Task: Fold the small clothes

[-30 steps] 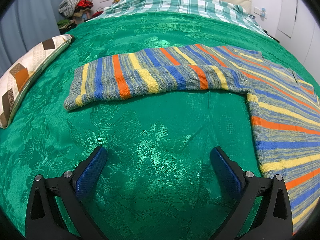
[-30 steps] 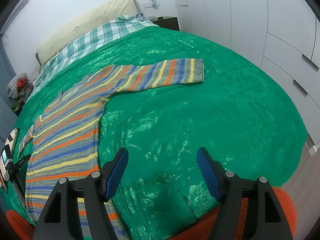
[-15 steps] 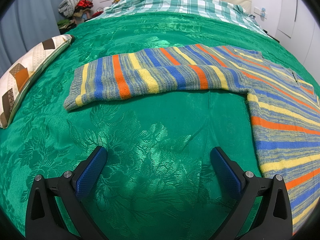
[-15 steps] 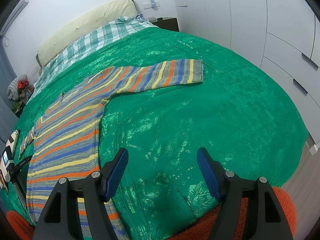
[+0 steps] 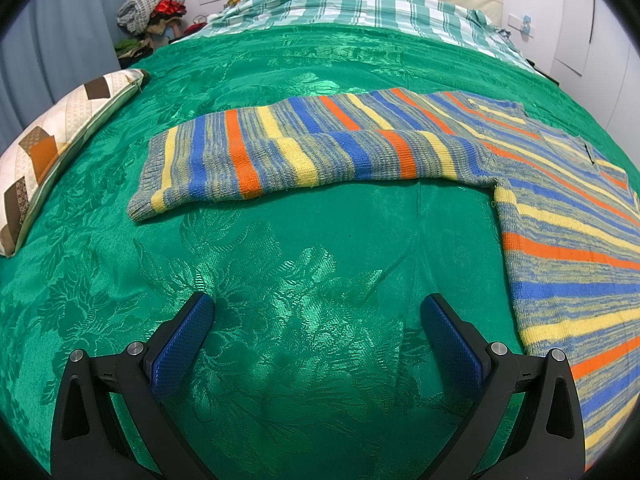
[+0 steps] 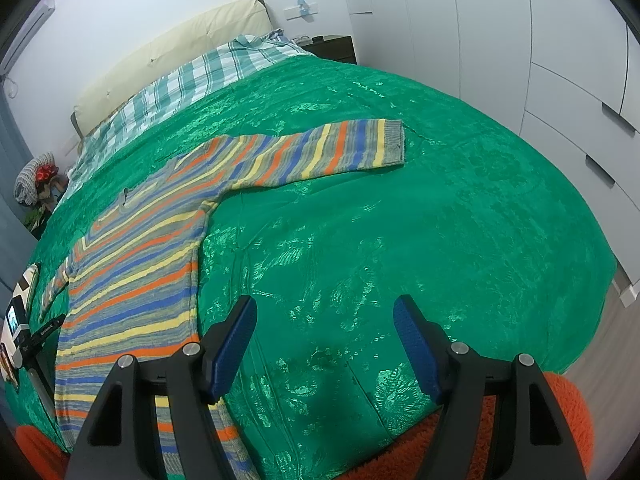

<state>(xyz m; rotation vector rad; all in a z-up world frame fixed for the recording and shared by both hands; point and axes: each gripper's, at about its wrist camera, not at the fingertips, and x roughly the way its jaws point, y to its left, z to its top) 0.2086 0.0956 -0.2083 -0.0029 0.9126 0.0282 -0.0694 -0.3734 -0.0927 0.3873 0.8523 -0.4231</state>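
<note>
Striped sweater lies flat on the bed's green cover, both sleeves spread out to the sides, hem toward the foot edge. Left claw hovers over bare cover, jaws wide apart, nothing between them; one sleeve runs across beyond its tips, the body off to its right. Right claw also spread open and empty above bare cover near the foot edge; sweater body just beside its left finger, the other sleeve well beyond. Patterned cushion at the bed's left edge.
</note>
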